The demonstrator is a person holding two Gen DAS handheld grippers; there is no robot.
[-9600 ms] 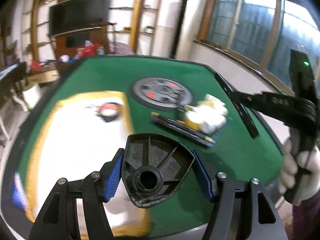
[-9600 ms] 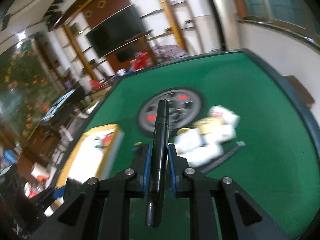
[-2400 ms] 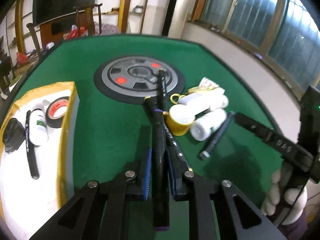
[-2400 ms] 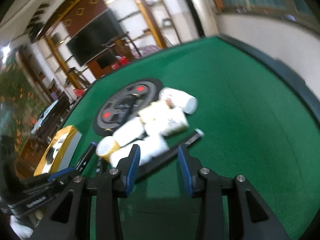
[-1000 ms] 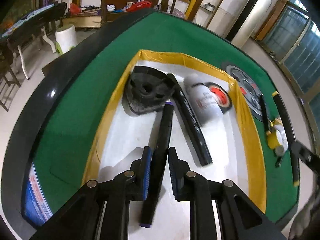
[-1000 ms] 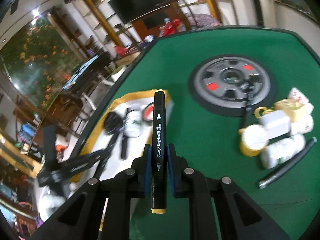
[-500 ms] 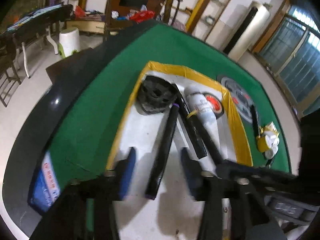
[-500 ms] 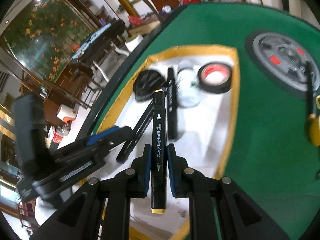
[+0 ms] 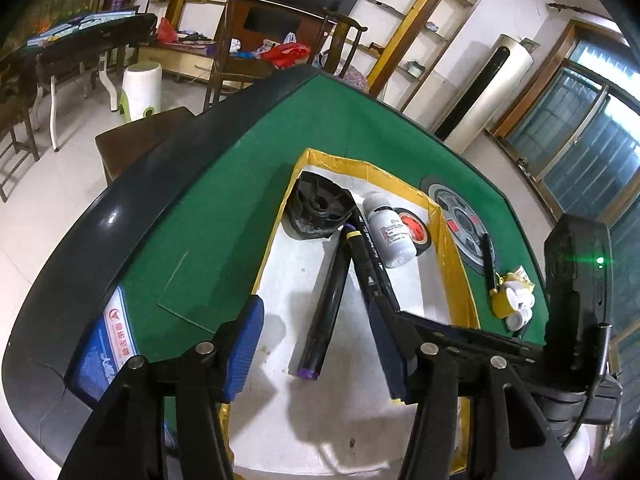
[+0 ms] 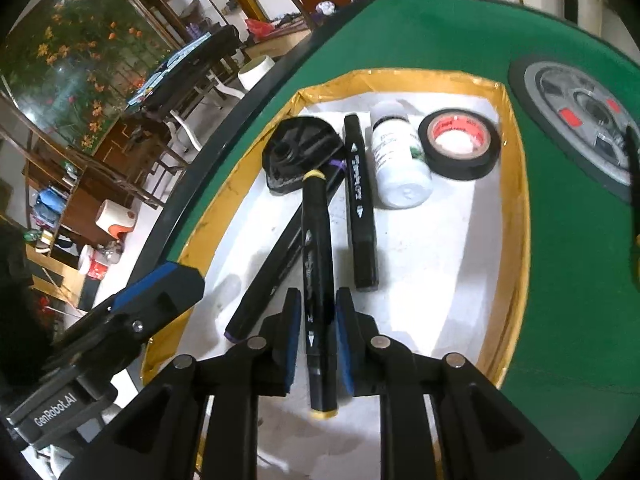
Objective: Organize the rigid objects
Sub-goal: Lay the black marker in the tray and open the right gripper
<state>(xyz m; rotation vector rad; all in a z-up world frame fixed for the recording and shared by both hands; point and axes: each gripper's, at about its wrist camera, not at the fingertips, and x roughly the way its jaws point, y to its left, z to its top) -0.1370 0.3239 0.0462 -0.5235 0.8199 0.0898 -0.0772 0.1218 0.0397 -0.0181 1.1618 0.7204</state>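
Green-felt counter carries a yellow-rimmed tray; right gripper jaws seem loosened around the yellow-capped marker, left gripper spread empty. Next: withdraw cleanly.

My left claw: black frame, blue ribbed pads, silver screws. My right claw: same build; handle shows green LED, black cable.

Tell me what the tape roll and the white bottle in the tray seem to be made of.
The tape roll looks like glossy black vinyl wound on a pale core with a red printed inner band. The white bottle looks like smooth plastic with a printed label; its even, slightly shiny surface suggests this, though I cannot be sure.
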